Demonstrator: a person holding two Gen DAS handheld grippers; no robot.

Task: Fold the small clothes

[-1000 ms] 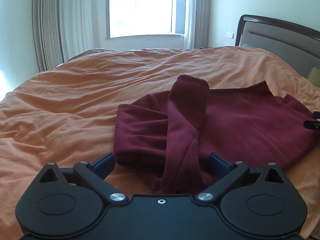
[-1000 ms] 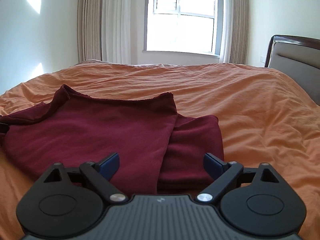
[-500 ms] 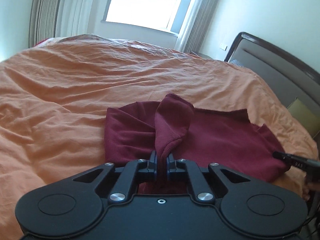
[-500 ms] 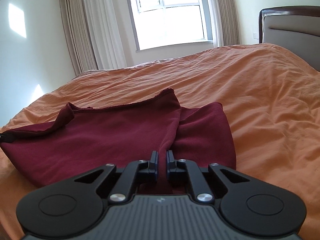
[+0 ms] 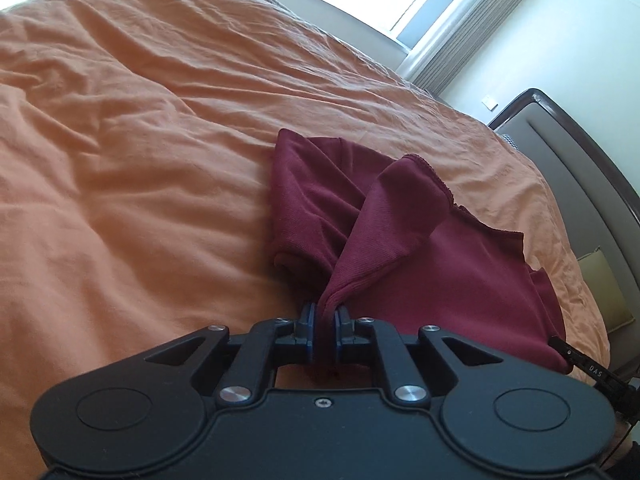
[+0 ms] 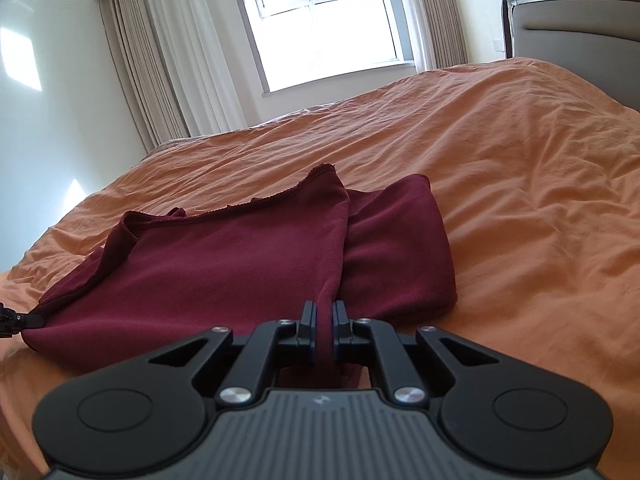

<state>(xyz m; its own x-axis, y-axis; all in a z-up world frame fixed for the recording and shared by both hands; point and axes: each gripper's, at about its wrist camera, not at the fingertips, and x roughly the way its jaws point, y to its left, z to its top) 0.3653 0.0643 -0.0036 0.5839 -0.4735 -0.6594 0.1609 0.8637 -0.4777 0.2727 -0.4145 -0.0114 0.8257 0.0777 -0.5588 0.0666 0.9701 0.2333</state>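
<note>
A dark red garment (image 5: 432, 264) lies on the orange bedspread (image 5: 140, 168). My left gripper (image 5: 324, 312) is shut on a pinched fold at its near left corner and lifts it, so cloth rises in a ridge toward the jaws. The garment also shows in the right wrist view (image 6: 224, 264), with a folded sleeve part (image 6: 396, 248) on its right. My right gripper (image 6: 324, 308) is shut on the near edge of the garment. The right gripper's tip (image 5: 576, 360) shows at the garment's far corner in the left wrist view, and the left gripper's tip (image 6: 16, 320) in the right wrist view.
The bedspread (image 6: 520, 184) stretches wide around the garment. A padded headboard (image 5: 580, 168) with a dark wooden frame stands at the right. A yellow-green pillow (image 5: 604, 288) lies by it. A window (image 6: 328, 24) with curtains is at the far wall.
Both grippers went from open to shut on the garment's near edge a second ago. Since then both have lifted and tilted, pulling the gripped cloth up off the bed.
</note>
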